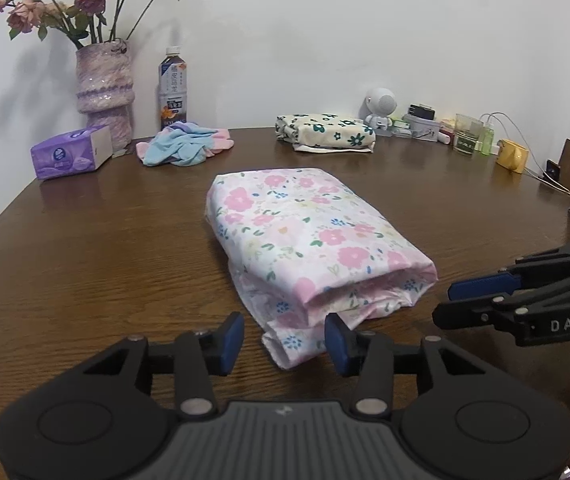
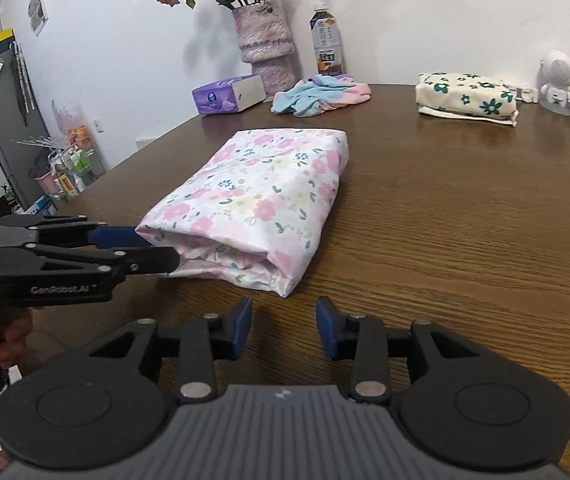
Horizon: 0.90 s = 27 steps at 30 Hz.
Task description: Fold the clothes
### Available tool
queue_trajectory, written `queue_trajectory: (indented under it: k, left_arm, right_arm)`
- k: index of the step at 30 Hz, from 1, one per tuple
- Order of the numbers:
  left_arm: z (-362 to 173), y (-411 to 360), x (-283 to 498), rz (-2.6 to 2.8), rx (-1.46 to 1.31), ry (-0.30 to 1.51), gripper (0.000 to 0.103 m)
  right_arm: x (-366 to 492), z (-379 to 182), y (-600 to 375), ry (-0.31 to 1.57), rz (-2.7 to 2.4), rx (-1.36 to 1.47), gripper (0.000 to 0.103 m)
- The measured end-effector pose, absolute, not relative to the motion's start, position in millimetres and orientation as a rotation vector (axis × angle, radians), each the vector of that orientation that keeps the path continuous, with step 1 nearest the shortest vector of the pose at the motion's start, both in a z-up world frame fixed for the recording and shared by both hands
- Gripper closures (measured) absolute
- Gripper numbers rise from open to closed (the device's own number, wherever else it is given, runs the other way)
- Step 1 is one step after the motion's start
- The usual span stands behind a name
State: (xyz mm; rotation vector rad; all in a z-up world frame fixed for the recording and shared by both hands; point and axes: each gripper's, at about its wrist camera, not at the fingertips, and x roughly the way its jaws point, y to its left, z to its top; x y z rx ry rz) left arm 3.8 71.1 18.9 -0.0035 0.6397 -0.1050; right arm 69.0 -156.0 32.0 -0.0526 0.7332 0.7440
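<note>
Folded floral garment (image 1: 309,240) just beyond left claw (image 1: 283,339)

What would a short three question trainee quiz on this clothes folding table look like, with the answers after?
1. True or false: the right gripper grips the pink floral garment.
2. How many folded garments lie on the table?
3. What stands just behind the tissue box: A vase, B mug, C speaker?

Key: 1 false, its jaws stand open and empty. 2 two, pink floral and the green floral garment. 3 A, the vase.
</note>
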Motion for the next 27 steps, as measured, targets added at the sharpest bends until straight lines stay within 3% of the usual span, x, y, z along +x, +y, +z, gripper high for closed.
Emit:
queue_trajectory:
  k: [13, 14, 16, 18, 21, 23, 24, 27]
  left_arm:
    - [17.2, 72.6, 11.9, -0.091, -0.063, 0.639, 0.06]
    - [17.1, 73.2, 14.1, -0.09, -0.077, 0.636, 0.062]
    - [16.6, 74.4, 18.6, -0.093, -0.101, 0.635, 0.077]
    - [15.9, 74.6, 22.0, -0.1, -0.115, 0.638, 0.1]
    - [20.8, 69.8, 20.7, -0.103, -0.076, 0.619, 0.102]
    - [26.5, 65.5, 18.0, -0.107, -0.031, 0.607, 0.102]
    - [29.4, 63.1, 17.0, -0.109, 0.0, 0.603, 0.102]
    - [29.7, 52.5, 14.3, -0.101, 0.135, 0.606, 0.102]
  right_arm:
    - [73.4, 34.1, -145.5, 0.698, 0.719, -0.089, 0.062]
    - [74.0, 34.3, -142.5, 0.697, 0.722, -0.088, 0.062]
    - [75.9, 33.1, -136.5, 0.699, 0.729, -0.088, 0.062]
    - [78.9, 31.1, -131.0, 0.702, 0.719, -0.077, 0.062]
    - [84.0, 28.0, -125.8, 0.712, 0.698, -0.051, 0.063]
    - [84.1, 27.0, -122.2, 0.712, 0.688, -0.053, 0.073]
    - [83.9, 26.7, -120.5, 0.711, 0.683, -0.054, 0.085]
    - [82.0, 26.8, -116.6, 0.7, 0.664, -0.06, 0.092]
